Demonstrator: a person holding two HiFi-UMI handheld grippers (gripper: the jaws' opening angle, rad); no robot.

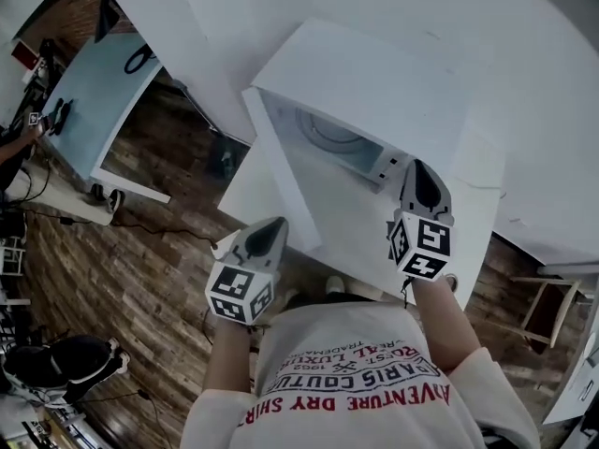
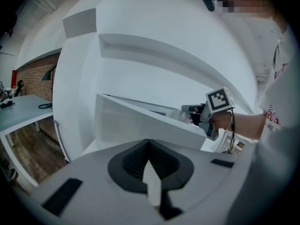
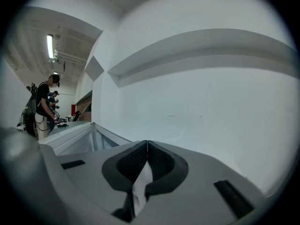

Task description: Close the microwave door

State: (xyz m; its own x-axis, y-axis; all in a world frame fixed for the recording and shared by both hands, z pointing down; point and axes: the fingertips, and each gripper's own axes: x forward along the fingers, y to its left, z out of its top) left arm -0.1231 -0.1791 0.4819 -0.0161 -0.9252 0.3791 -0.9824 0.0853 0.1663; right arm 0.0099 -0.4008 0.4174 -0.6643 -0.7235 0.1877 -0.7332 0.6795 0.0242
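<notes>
The operator stands close against the counter point(image 1: 245, 195), white printed shirt point(image 1: 351, 382) at the bottom of the head view, one gripper in each hand.

Left gripper point(image 1: 274, 224): held low and to the left. Its own view shows the jaws together at the tips with nothing between them point(image 2: 149, 142). It sits just beside the free end of the microwave door point(image 1: 281, 166); contact cannot be confirmed.

Right gripper point(image 1: 418, 168): held further forward on the right, pointing at the right front corner of the microwave point(image 1: 374, 82). Its jaws are likewise together and empty point(image 3: 147, 142). From the left gripper view it appears beyond the far end of the door point(image 2: 136, 121).

Microwave: white, standing on the white counter against a white wall point(image 1: 524, 82). The door is open, swung out on its left side towards the operator. The cavity point(image 1: 323, 134) is exposed, with a round plate visible inside.

Surroundings: wood-plank floor point(image 1: 140, 279) to the left of the counter. Well apart, a pale blue table point(image 1: 103, 92) carrying small dark items. In the right gripper view another person point(image 3: 44, 109) stands at the far left of the room.
</notes>
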